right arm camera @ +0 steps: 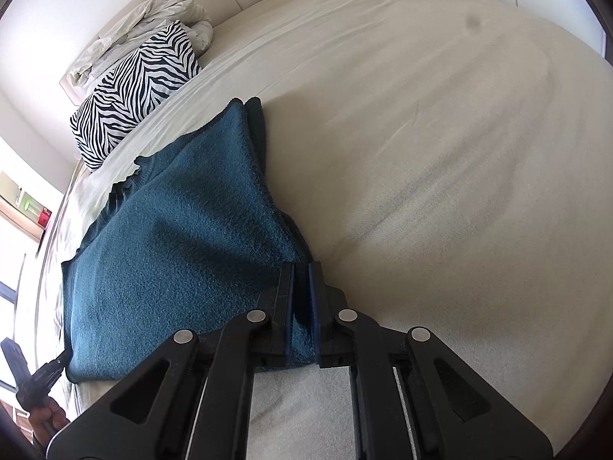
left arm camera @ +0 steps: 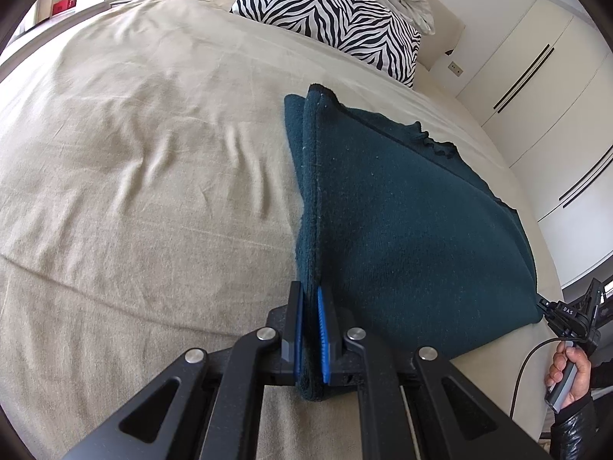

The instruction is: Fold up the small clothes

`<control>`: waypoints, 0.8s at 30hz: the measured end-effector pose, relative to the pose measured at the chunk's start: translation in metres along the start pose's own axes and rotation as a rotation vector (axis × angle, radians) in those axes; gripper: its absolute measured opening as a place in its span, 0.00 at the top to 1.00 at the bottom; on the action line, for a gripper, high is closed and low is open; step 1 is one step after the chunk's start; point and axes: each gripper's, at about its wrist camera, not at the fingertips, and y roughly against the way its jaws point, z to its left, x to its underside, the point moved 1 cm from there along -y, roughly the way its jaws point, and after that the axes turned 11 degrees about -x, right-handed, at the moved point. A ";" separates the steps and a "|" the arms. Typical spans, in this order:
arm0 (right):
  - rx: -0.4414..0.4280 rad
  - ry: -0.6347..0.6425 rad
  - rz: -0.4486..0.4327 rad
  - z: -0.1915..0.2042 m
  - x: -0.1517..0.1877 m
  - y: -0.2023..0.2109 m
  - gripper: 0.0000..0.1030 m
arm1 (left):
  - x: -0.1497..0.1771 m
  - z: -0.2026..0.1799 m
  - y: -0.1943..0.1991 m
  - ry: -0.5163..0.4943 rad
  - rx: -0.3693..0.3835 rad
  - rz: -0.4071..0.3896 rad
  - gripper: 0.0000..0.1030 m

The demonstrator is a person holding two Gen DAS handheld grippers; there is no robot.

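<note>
A dark teal knitted garment (left arm camera: 406, 222) lies partly folded on the beige bed sheet (left arm camera: 134, 153); it also shows in the right wrist view (right arm camera: 172, 253). My left gripper (left arm camera: 310, 299) is shut on the garment's near left corner, doubled fabric pinched between its blue pads. My right gripper (right arm camera: 301, 274) is shut on the garment's near right corner, fabric between its pads. The near edge is lifted between both grippers; the far edge rests on the bed. The right gripper also shows at the right edge of the left wrist view (left arm camera: 563, 314), held by a hand.
A zebra-striped pillow (left arm camera: 329, 15) and a crumpled white duvet (right arm camera: 153, 19) lie at the head of the bed. White wardrobe doors (left arm camera: 536, 76) stand beyond the bed. Wrinkled bare sheet (right arm camera: 440, 153) spreads on both sides of the garment.
</note>
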 end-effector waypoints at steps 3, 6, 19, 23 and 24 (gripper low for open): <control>0.007 0.000 0.003 -0.001 0.000 -0.002 0.93 | 0.003 -0.001 0.001 -0.006 -0.009 -0.007 0.91; 0.019 -0.005 0.009 0.001 0.000 -0.002 0.91 | 0.003 -0.003 0.002 -0.014 -0.018 -0.012 0.91; -0.157 0.086 -0.097 0.101 -0.002 0.039 0.53 | -0.007 -0.082 0.046 -0.266 -0.292 -0.216 0.58; -0.436 -0.007 0.067 0.138 0.019 -0.002 0.53 | -0.006 -0.108 0.017 -0.312 -0.295 -0.146 0.56; -0.474 -0.019 0.103 0.146 0.027 -0.015 0.53 | -0.005 -0.112 0.007 -0.319 -0.309 -0.123 0.56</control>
